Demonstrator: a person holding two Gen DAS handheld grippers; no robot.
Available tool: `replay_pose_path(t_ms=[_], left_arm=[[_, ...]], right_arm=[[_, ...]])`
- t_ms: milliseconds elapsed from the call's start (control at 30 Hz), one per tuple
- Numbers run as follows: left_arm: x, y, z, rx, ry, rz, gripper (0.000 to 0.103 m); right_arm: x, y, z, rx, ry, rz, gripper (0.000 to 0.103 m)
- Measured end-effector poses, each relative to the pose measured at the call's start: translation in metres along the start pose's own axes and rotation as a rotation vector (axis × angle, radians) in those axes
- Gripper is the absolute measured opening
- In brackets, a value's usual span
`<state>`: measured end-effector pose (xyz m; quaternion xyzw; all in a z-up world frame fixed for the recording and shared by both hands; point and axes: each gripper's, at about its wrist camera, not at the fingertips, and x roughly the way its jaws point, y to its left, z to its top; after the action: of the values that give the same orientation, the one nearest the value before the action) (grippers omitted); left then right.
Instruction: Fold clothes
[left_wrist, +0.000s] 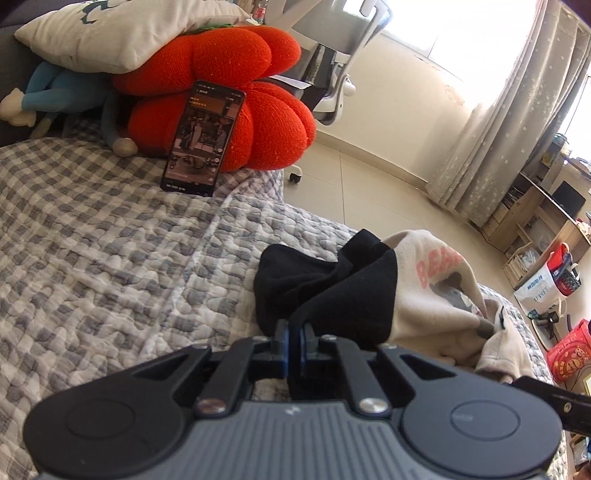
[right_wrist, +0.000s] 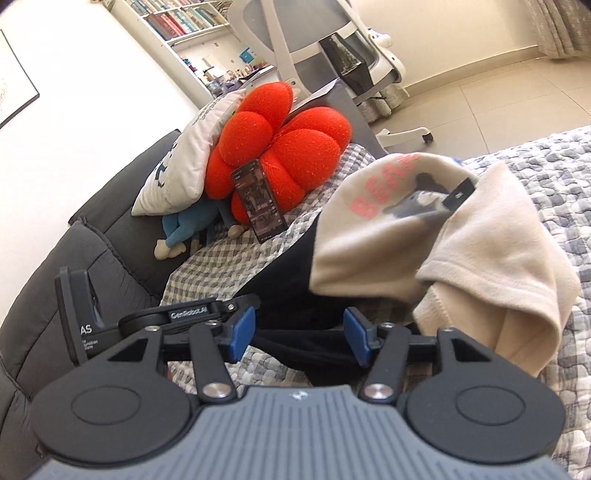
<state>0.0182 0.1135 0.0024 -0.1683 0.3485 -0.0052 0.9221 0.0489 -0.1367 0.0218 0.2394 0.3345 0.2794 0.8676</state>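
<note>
Left wrist view: black fabric (left_wrist: 325, 291) is being pinched by shut left tongs (left_wrist: 294, 343); right tongs (right_wrist: 300, 338) are being held open, empty, beside the cream shirt (right_wrist: 480, 258); slippage is being risked.

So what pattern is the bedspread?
Grey-and-white check on the bedspread, clearest in the left wrist view.

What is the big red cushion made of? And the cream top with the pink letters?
The red cushion looks like a nubbly knit or terry fabric, matte, stuffed into puffy lobes. The cream top looks like soft fleece or brushed cotton: fuzzy, dull surface, stitched hem, printed pink letters. Exact fibres cannot be told.
</note>
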Motion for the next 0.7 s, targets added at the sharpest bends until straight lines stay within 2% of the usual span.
replay_pose_path(t_ms=[233, 400, 700], left_arm=[[-0.005, 0.014, 0.005, -0.013, -0.043, 0.096, 0.005], [-0.013, 0.024, 0.010, -0.030, -0.099, 0.192, 0.005], [-0.018, 0.035, 0.017, -0.041, -0.156, 0.311, 0.005]], right_arm=[[-0.010, -0.013, 0.007, 0.034, -0.065, -0.055, 0.062], [-0.012, -0.018, 0.009, 0.032, -0.091, -0.119, 0.063], [-0.007, -0.027, 0.009, 0.030, -0.090, -0.205, 0.065]])
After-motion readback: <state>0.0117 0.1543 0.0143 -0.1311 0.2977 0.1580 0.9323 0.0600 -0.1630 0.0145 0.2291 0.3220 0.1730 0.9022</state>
